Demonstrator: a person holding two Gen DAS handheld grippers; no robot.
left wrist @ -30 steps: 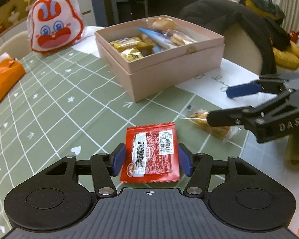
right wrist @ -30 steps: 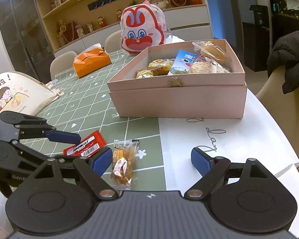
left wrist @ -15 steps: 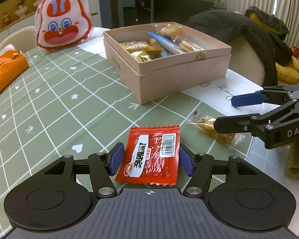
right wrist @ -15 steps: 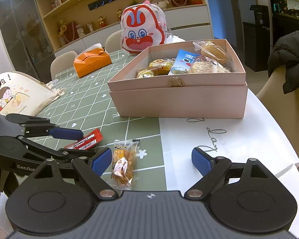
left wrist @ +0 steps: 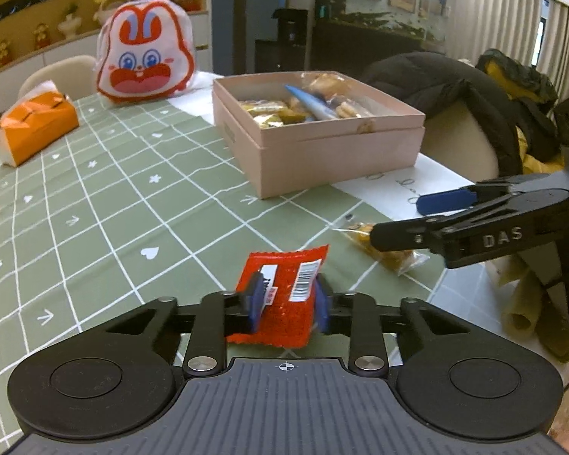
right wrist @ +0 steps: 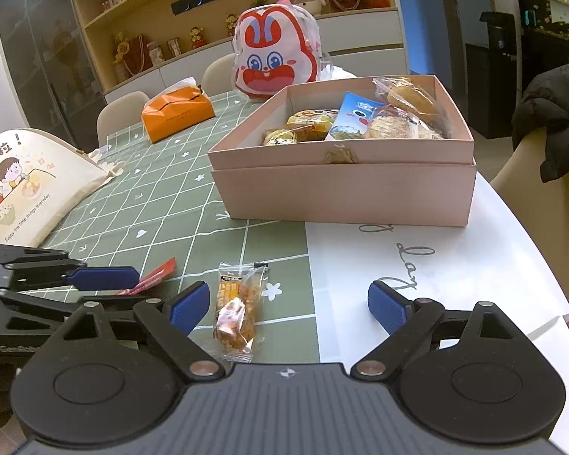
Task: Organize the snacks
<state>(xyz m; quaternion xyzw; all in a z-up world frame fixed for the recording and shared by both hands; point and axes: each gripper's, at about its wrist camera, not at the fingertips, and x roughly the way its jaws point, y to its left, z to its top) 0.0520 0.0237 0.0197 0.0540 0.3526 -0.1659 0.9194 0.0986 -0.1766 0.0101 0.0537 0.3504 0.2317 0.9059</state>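
Observation:
My left gripper (left wrist: 287, 301) is shut on a red snack packet (left wrist: 284, 284) and holds it just above the green checked tablecloth; the packet's edge also shows in the right wrist view (right wrist: 153, 276). My right gripper (right wrist: 288, 309) is open, with a clear-wrapped yellow pastry snack (right wrist: 237, 311) lying on the table between its fingers, nearer the left one. The same snack shows in the left wrist view (left wrist: 383, 252). The open pink box (right wrist: 341, 189) with several snacks inside stands further back (left wrist: 322, 151).
A rabbit-shaped bag (right wrist: 277, 60), an orange tissue box (right wrist: 176, 113) and a cartoon-printed cloth bag (right wrist: 22, 185) sit on the table. A white mat (right wrist: 417, 284) covers the table's right side. A chair with a dark jacket (left wrist: 455, 87) stands beyond the box.
My left gripper has closed on the red packet and lifted it, tilting it up. The right gripper has stayed open over the pastry snack.

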